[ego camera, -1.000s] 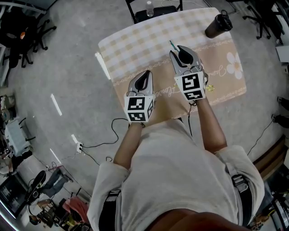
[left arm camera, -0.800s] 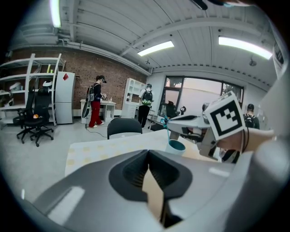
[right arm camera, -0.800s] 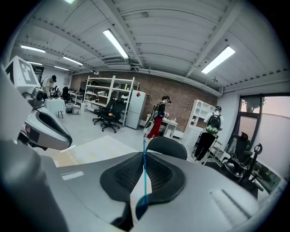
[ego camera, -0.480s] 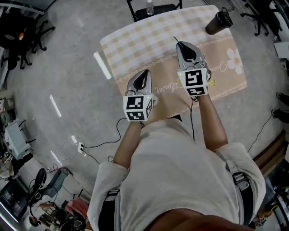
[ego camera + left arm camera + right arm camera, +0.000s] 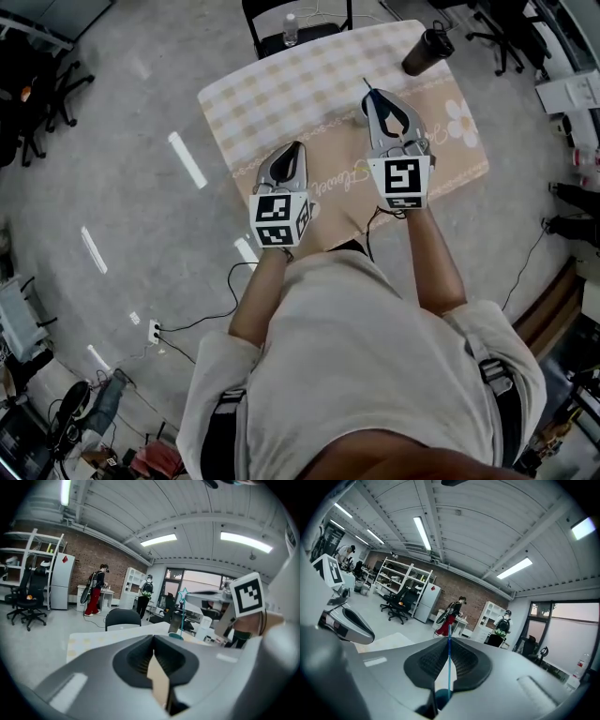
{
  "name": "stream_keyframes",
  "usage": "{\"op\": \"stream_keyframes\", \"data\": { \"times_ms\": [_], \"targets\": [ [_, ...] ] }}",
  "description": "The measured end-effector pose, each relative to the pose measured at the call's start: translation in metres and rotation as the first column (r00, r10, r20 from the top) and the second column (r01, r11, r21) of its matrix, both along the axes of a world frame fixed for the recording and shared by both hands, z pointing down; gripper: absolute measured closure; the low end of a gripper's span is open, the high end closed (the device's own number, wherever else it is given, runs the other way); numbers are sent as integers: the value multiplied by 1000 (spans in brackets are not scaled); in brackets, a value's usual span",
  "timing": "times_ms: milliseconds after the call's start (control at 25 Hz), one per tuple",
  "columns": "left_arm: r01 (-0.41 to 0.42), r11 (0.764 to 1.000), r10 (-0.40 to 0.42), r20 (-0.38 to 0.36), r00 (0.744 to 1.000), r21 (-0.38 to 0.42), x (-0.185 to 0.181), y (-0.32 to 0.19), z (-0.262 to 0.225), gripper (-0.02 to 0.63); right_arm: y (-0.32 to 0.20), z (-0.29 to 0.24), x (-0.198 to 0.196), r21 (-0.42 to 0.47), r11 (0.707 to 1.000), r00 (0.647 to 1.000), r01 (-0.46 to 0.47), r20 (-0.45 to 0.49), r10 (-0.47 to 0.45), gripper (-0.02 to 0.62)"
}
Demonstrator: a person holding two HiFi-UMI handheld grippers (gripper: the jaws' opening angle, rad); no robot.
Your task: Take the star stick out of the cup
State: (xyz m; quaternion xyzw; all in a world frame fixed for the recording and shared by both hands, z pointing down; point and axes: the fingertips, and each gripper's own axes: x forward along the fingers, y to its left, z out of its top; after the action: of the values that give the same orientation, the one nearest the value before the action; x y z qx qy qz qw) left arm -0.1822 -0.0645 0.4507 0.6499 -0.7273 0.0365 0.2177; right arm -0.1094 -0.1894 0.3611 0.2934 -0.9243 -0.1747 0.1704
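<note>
A thin blue stick (image 5: 449, 665) topped with a star outline (image 5: 183, 593) stands upright between the jaws of my right gripper (image 5: 373, 94), which have just closed and pinch it. Below the jaws lies the small teal cup (image 5: 176, 636), also seen in the right gripper view as the teal cup (image 5: 439, 698). The stick's lower end reaches down to the cup's rim; I cannot tell whether it is free of it. My left gripper (image 5: 298, 148) hovers shut and empty over the table's near left part, apart from the cup. The cup is hidden in the head view.
The table (image 5: 272, 84) wears a checked tan cloth with a flower print (image 5: 461, 122). A dark tumbler (image 5: 424, 52) stands at its far right corner. A chair (image 5: 300, 37) with a bottle (image 5: 290, 23) is behind it. People (image 5: 96, 595) stand far off.
The right gripper's jaws went from open around the cup area to shut on the stick, then lifted. The left gripper rose slightly.
</note>
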Motion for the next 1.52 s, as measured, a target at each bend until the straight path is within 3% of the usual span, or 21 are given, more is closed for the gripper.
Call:
{"op": "stream_keyframes", "data": {
  "times_ms": [240, 440, 640, 880, 1120, 1320, 1520],
  "targets": [
    [-17, 999, 17, 6, 1000, 40, 1, 5, -19, 604, 13, -28, 4, 6, 1000, 998, -10, 54, 9, 580],
    [-37, 998, 37, 15, 999, 44, 5, 11, -23, 604, 23, -30, 12, -103, 995, 989, -13, 147, 28, 580],
    [-64, 998, 64, 20, 998, 27, 12, 21, -17, 604, 35, -22, 28, -155, 987, 977, -41, 201, 72, 577],
    [-99, 995, 98, 30, 995, 17, 22, 23, -13, 604, 41, -35, 49, -136, 988, 955, -74, 277, 109, 580],
    [-140, 990, 139, 39, 990, 22, 38, 19, -17, 604, 40, -39, 65, -150, 984, 947, -101, 289, 141, 580],
    [-180, 984, 180, 35, 983, 9, 51, 14, -15, 604, 39, -26, 82, -243, 962, 927, -124, 318, 200, 580],
    [-243, 970, 244, 39, 969, -27, 75, 8, -3, 604, 43, 8, 107, -392, 910, 882, -135, 371, 291, 580]
  ]
}}
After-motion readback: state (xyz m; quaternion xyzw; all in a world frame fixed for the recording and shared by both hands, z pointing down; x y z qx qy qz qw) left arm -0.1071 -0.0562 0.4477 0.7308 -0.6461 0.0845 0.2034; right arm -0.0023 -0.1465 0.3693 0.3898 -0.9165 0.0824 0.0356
